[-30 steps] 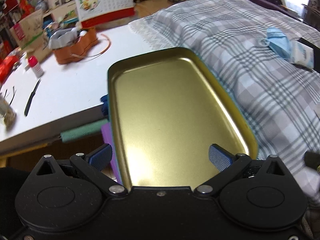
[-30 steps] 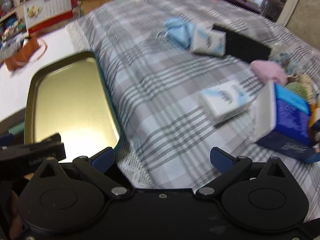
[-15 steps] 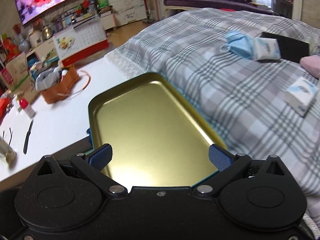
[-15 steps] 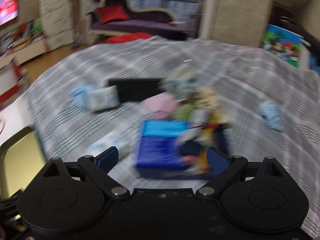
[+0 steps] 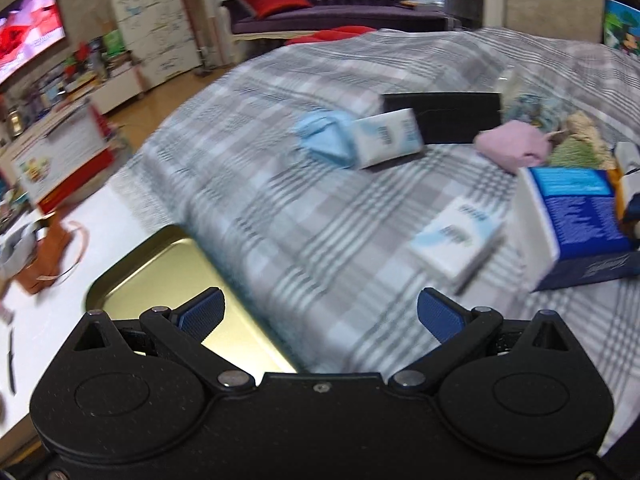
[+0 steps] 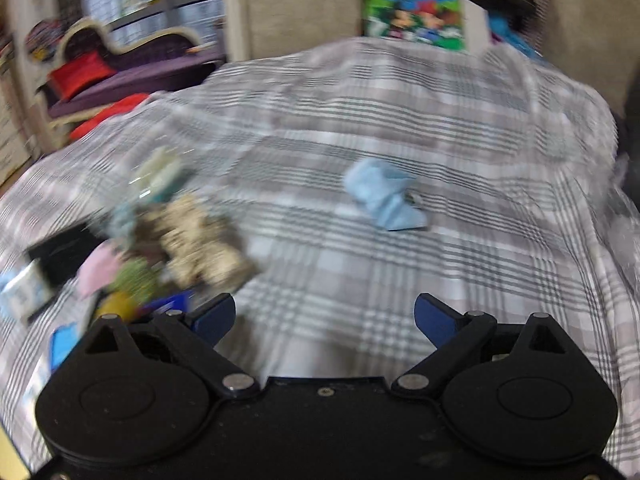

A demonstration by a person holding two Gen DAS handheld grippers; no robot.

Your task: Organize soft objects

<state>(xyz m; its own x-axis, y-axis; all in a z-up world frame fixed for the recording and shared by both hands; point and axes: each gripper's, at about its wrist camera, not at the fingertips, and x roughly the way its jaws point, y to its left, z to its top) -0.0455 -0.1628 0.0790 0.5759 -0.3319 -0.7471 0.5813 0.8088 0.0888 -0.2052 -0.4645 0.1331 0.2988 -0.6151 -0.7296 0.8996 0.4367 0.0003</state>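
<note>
On the plaid bedspread (image 5: 304,216): two tissue packs (image 5: 390,138), both hand-held grippers (image 5: 320,316) spread wide, empty.

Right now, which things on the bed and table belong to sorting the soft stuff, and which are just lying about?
For the job:
- gold tray
- blue cloth beside a tissue pack
- second tissue pack
- pink cloth
- lone blue cloth
- fuzzy beige bundle

Just lying about:
- blue box
- black pad
- orange basket
- calendar
</note>
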